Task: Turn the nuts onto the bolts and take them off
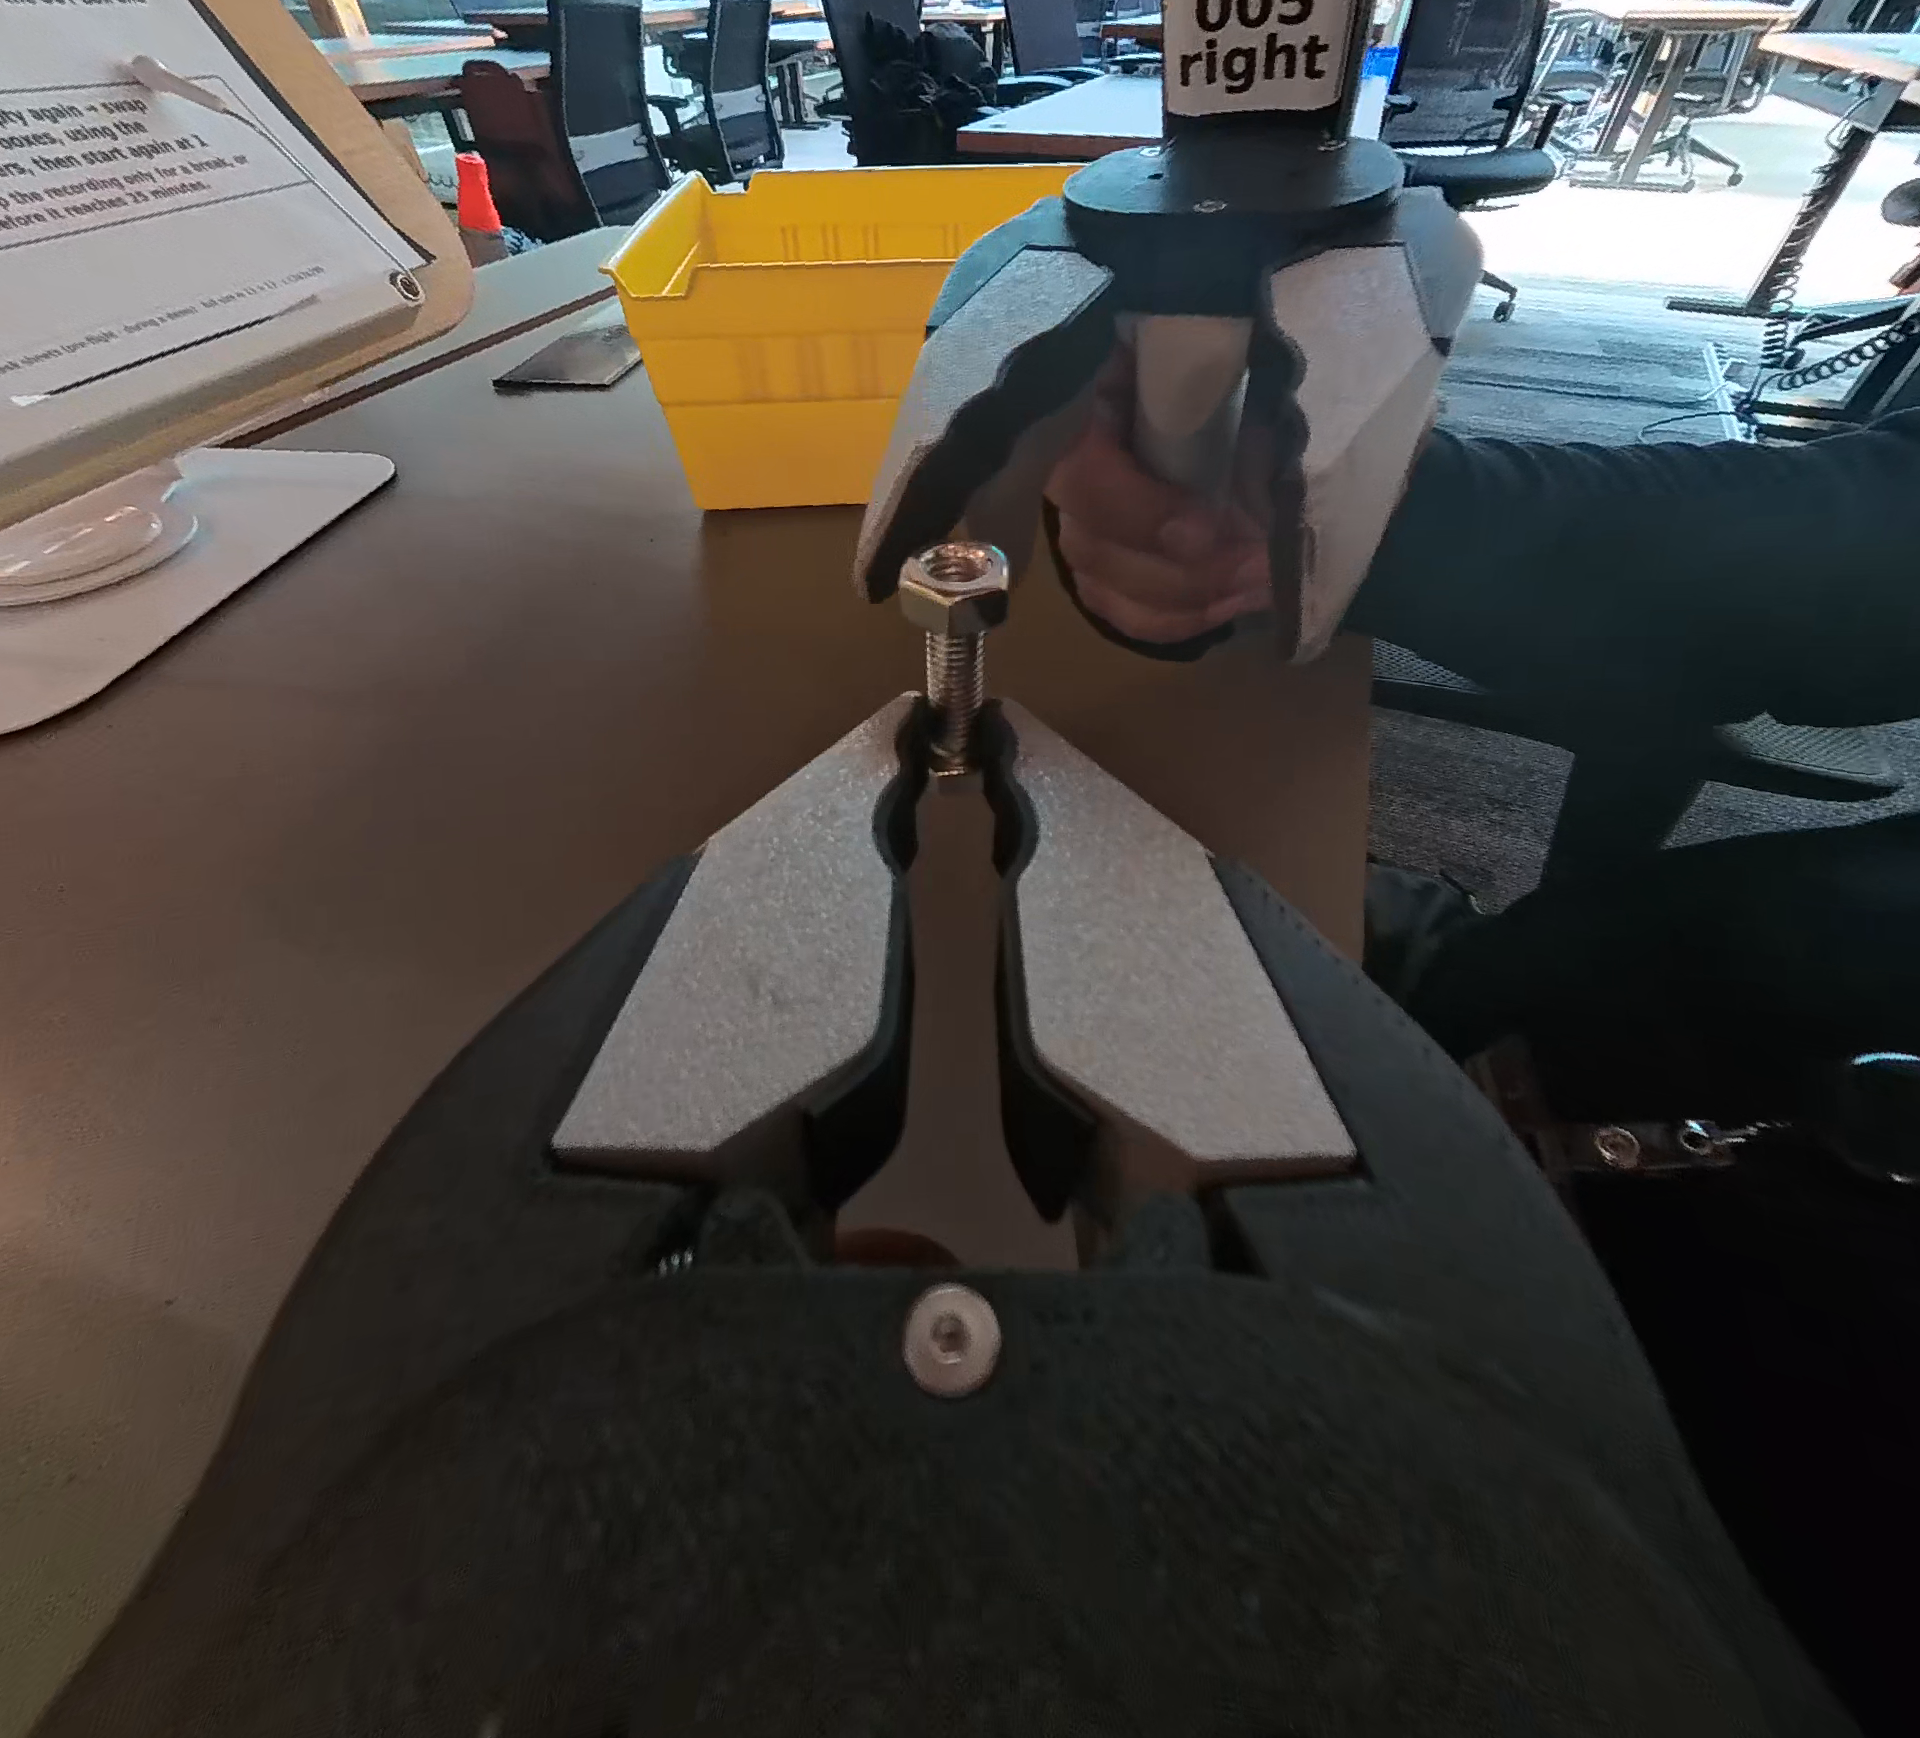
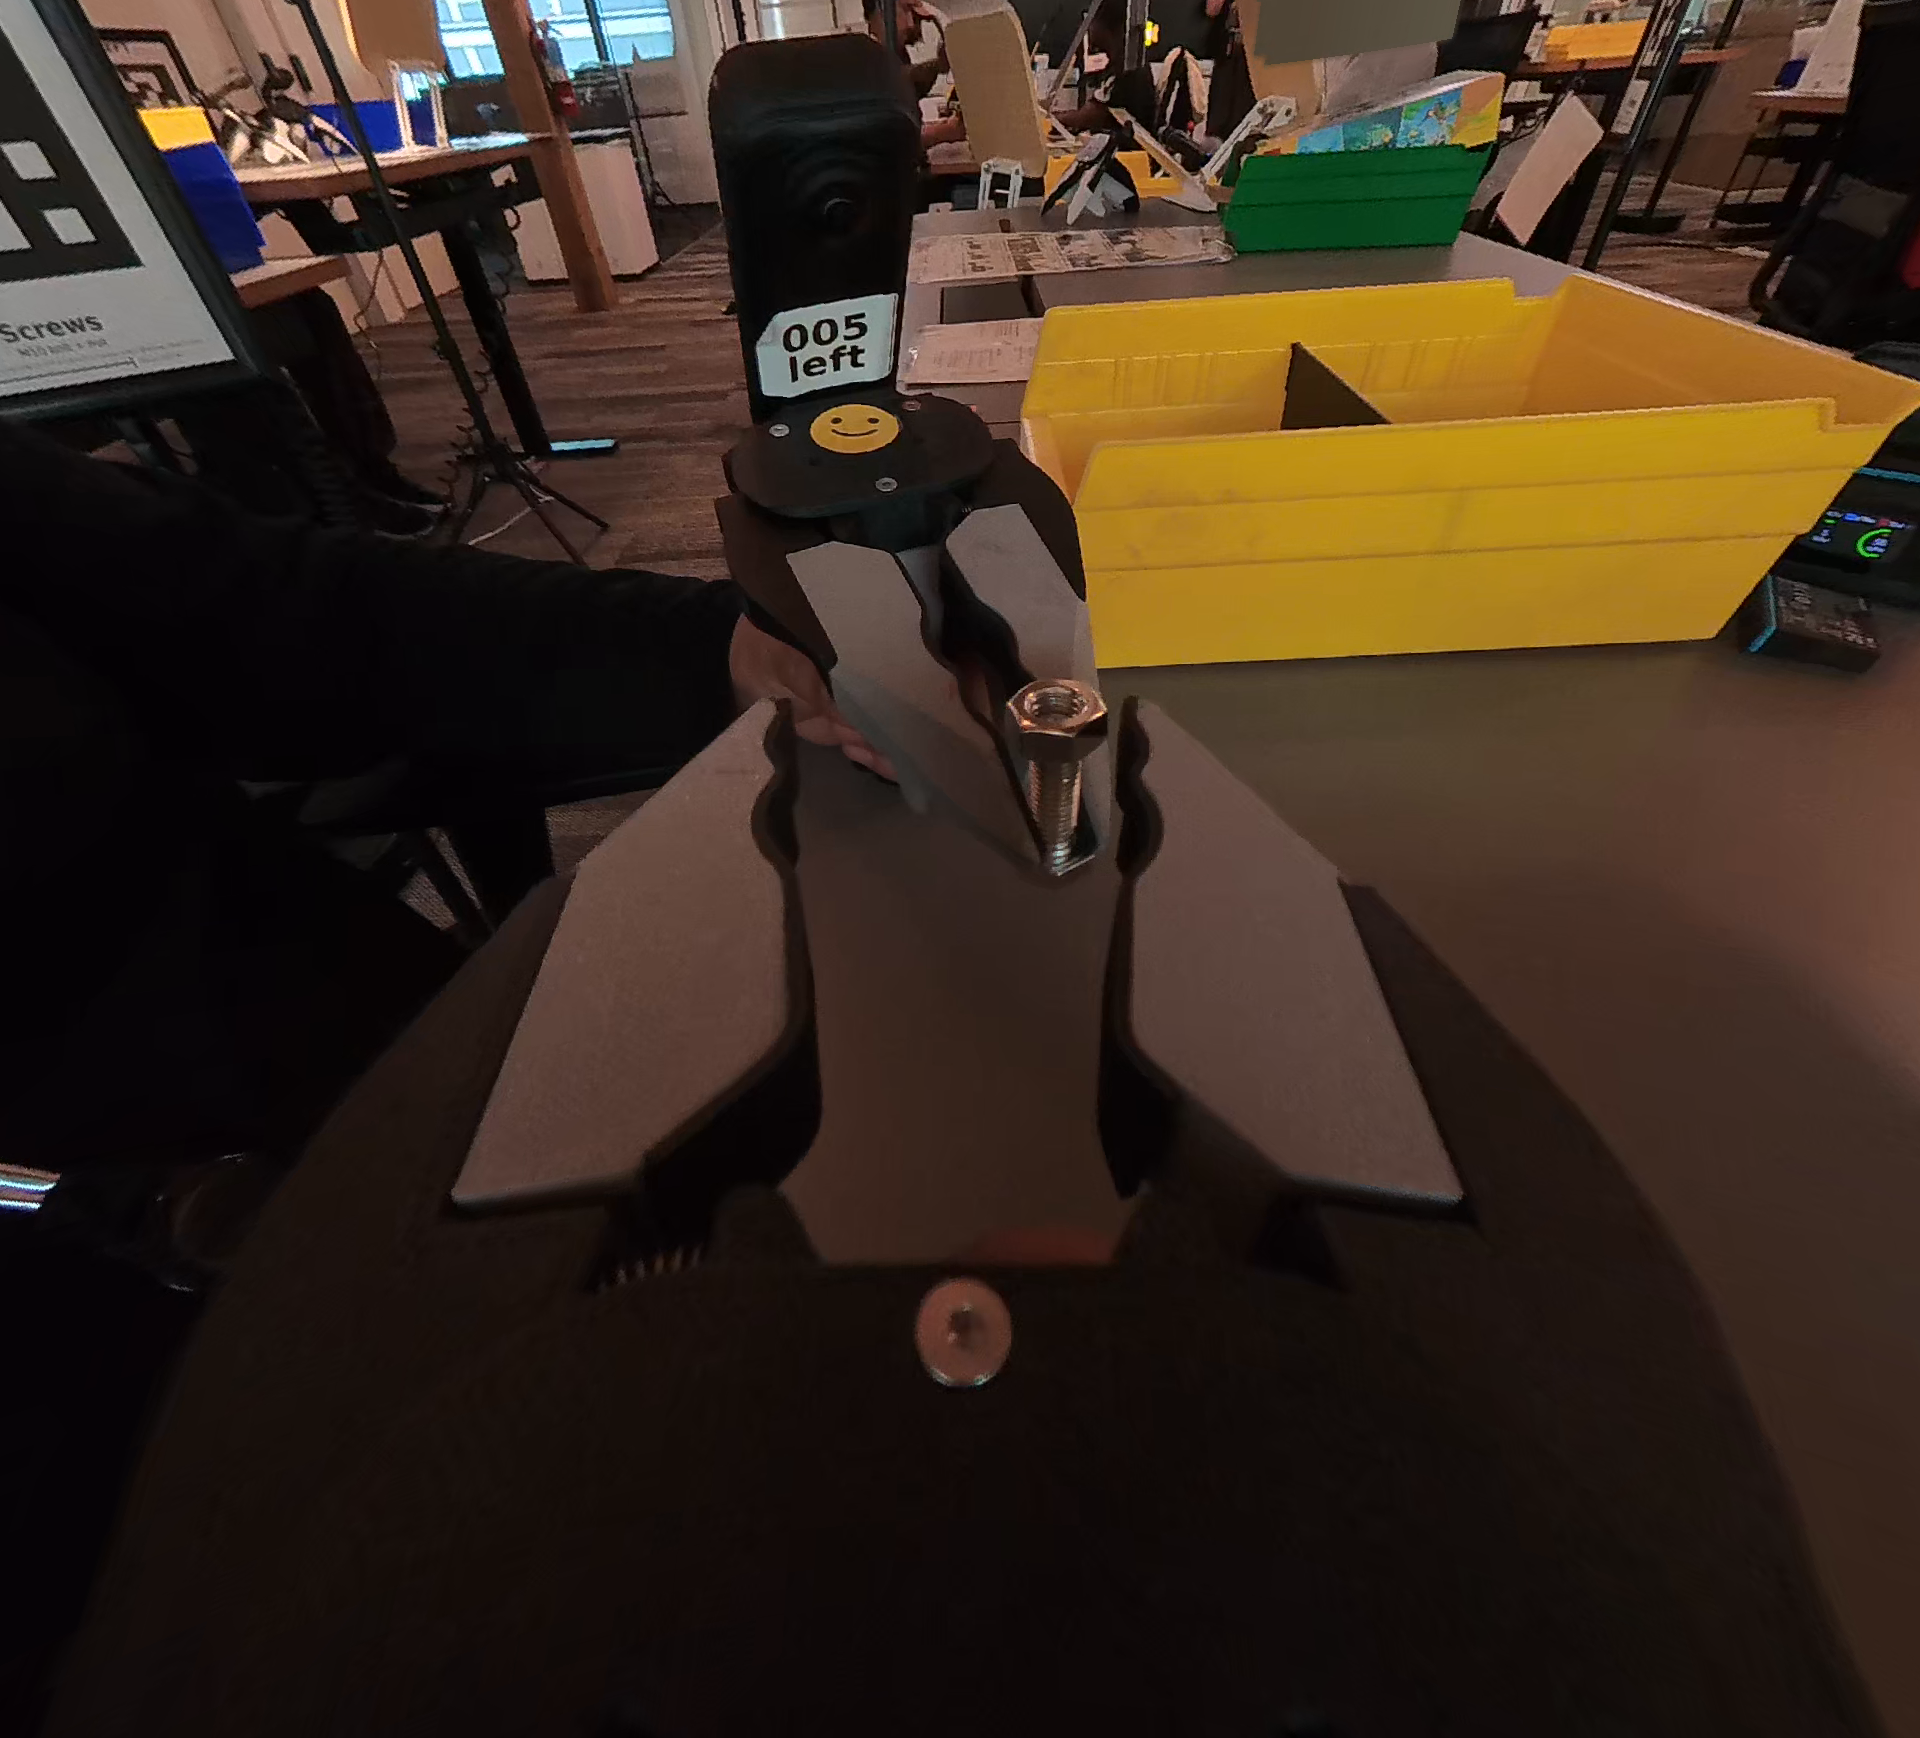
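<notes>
A steel bolt [image 1: 948, 682] stands upright, its head pinched between the tips of my left gripper [image 1: 951, 732], which is shut on it. A hex nut [image 1: 953, 592] sits on the bolt's top end. My right gripper [image 1: 1091, 613] faces it from the far side, open, with one fingertip [image 1: 883, 561] right beside the nut. In the right wrist view the nut [image 2: 1055, 714] and bolt [image 2: 1055, 805] stand between my open right gripper's [image 2: 954, 732] fingers, nearer the right fingertip [image 2: 1143, 732], not gripped. The left gripper [image 2: 1060, 857] holds the bolt from below there.
A yellow bin [image 1: 779, 358] stands on the dark table behind the grippers; it also shows in the right wrist view [image 2: 1455, 535], with a dark divider inside. A sign on a stand [image 1: 156, 182] is at the left. A small device with a screen [image 2: 1860, 545] lies right of the bin. Only a small space, under 4 cm, lies between the two pairs of fingers.
</notes>
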`<state>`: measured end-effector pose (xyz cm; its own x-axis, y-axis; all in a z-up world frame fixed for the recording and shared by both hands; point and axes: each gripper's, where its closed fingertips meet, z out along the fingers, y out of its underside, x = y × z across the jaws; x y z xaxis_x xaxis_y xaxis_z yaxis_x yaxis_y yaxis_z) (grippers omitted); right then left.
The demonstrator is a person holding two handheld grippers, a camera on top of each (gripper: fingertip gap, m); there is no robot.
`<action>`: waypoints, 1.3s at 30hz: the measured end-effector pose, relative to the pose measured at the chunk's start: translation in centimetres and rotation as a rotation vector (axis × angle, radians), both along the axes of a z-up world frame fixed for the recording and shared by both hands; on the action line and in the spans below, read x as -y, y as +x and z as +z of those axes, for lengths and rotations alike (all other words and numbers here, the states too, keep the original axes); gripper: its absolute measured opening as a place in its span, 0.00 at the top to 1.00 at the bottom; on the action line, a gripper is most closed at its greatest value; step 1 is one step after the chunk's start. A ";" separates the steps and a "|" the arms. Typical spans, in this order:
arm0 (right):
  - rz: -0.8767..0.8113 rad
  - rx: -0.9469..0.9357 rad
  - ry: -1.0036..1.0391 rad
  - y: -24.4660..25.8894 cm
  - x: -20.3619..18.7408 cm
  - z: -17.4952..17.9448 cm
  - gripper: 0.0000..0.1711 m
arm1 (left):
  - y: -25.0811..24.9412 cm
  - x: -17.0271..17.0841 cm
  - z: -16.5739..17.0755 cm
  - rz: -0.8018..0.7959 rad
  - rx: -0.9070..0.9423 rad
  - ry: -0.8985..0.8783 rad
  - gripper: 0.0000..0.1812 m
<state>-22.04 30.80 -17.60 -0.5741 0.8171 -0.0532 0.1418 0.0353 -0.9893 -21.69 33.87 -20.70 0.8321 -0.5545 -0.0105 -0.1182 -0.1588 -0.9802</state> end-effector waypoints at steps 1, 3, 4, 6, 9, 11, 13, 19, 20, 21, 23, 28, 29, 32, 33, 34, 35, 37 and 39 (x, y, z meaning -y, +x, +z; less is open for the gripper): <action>-0.002 -0.002 0.001 0.0 0.0 0.0 0.66 | -0.1 0.0 0.0 0.005 0.002 0.000 0.96; -0.009 -0.003 0.004 0.0 -0.2 0.0 0.66 | -0.3 -0.2 0.1 0.023 0.008 0.001 0.96; -0.013 -0.003 0.004 0.0 -0.2 0.0 0.66 | -0.5 -0.2 0.1 0.031 0.011 0.002 0.96; -0.024 -0.005 0.005 -0.1 -0.5 0.0 0.67 | -0.8 -0.4 0.1 0.052 0.017 0.000 0.96; -0.038 0.000 -0.001 -0.1 -0.9 0.0 0.69 | -0.8 -0.4 0.2 0.053 0.024 0.002 0.96; -0.047 -0.004 -0.010 -0.2 -1.1 0.1 0.69 | -0.7 -0.3 0.2 0.046 0.021 0.002 0.96; -0.043 -0.010 -0.017 -0.2 -1.1 0.3 0.68 | -0.6 -0.3 0.1 0.038 0.013 -0.003 0.96; -0.002 -0.027 0.033 0.0 0.3 0.1 0.62 | -0.2 -0.3 -0.1 0.024 -0.003 -0.007 0.96; -0.011 -0.029 0.044 -0.1 0.2 0.0 0.62 | -0.3 -0.3 -0.1 0.033 -0.004 -0.005 0.96; -0.024 -0.026 0.051 -0.1 0.0 -0.1 0.63 | -0.5 -0.4 0.0 0.046 -0.002 -0.003 0.96; -0.035 -0.009 0.037 -0.2 -0.5 -0.2 0.65 | -0.7 -0.4 0.1 0.057 0.010 0.000 0.96; -0.043 -0.050 -0.019 0.1 -1.3 0.9 0.71 | -0.8 -0.5 0.1 0.057 0.014 -0.004 0.96; -0.046 -0.046 -0.021 0.0 -1.3 0.9 0.69 | -0.5 -0.4 0.0 0.048 0.003 -0.003 0.96; -0.030 -0.003 -0.010 -0.5 -0.5 0.0 0.59 | 0.1 -0.3 -0.1 0.022 -0.016 0.002 0.96; -0.015 -0.003 0.006 -0.4 0.0 -0.1 0.58 | 0.2 -0.3 -0.2 0.019 -0.014 -0.004 0.96; 0.000 -0.012 0.024 -0.3 0.4 -0.1 0.58 | 0.2 -0.4 -0.2 0.019 -0.012 -0.009 0.96; 0.007 -0.021 0.041 -0.2 0.7 -0.1 0.57 | 0.2 -0.4 -0.2 0.022 -0.011 -0.009 0.96; -0.008 -0.029 0.072 -0.3 0.6 -0.3 0.55 | -0.2 -0.6 -0.1 0.055 -0.010 -0.004 0.96; -0.055 -0.022 0.079 -0.4 -0.5 -0.3 0.61 | -0.9 -0.9 0.0 0.102 0.004 -0.003 0.96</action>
<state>-22.42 31.32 -17.95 -0.5286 0.8485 0.0249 0.1244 0.1064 -0.9865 -22.62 34.78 -20.71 0.8842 -0.4671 -0.0054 -0.0973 -0.1728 -0.9801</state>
